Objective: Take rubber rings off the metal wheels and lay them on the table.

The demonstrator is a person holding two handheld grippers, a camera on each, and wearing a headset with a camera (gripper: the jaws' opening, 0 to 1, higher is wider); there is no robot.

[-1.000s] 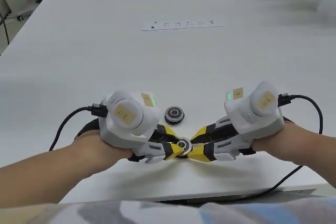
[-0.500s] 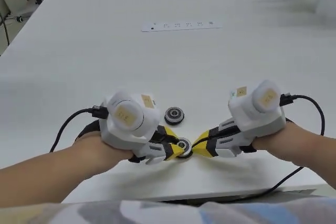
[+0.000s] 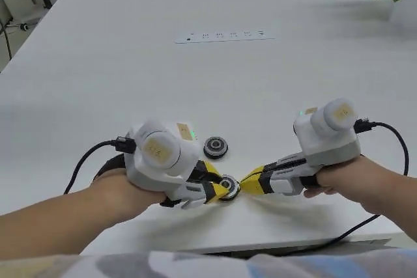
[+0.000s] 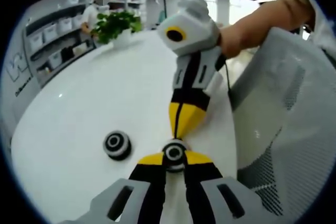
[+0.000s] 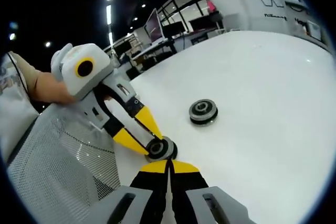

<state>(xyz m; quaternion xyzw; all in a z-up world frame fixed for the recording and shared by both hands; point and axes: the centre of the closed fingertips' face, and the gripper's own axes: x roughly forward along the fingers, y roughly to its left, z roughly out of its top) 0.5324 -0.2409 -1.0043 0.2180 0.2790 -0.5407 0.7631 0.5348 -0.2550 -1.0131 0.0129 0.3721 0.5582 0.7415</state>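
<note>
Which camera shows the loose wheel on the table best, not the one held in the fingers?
The right gripper view: the loose wheel lies unobstructed in the open, its dark rim and paler centre distinct. The left gripper view shows it more from above. The head view shows it small.

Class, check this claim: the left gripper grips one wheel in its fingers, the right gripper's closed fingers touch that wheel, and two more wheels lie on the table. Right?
Not quite. Only one other wheel lies on the table, not two; the head view shows it. The rest stands: the left gripper grips the held wheel, and the right gripper, fingers closed, touches it.
</note>
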